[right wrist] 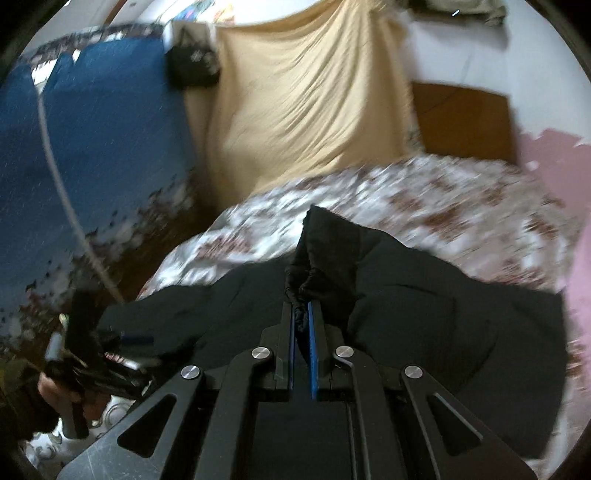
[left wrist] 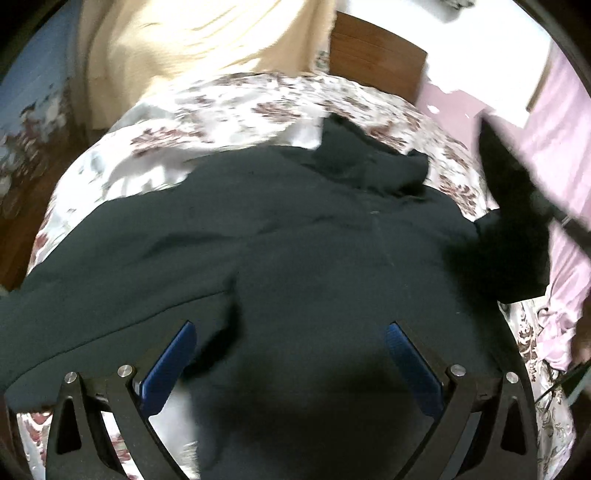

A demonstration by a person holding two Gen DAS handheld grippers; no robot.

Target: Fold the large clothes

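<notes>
A large dark garment [left wrist: 295, 236] is spread over the floral bedspread [left wrist: 207, 107], which serves as the flat folding surface; every place below is given relative to this garment. A bunched fold of its fabric [right wrist: 310, 273] is pinched between the 2 blue-padded fingers [right wrist: 313, 332] of the right gripper [right wrist: 302, 317], whose jaws are drawn nearly together on the cloth. The fold is raised above the rest of the garment, presumably so that 1 part can be carried over the body.

The left gripper [left wrist: 291, 354] is held just above the garment's near part with its 2 fingers [left wrist: 173, 358] spread wide and nothing between them, probably ready to pin or take another edge. It is aimed forward along the garment toward the cream cloth [left wrist: 207, 33] beyond the garment's far edge. In the right wrist view the left tool is seen off the garment's left edge. Both views are motion-blurred.
</notes>
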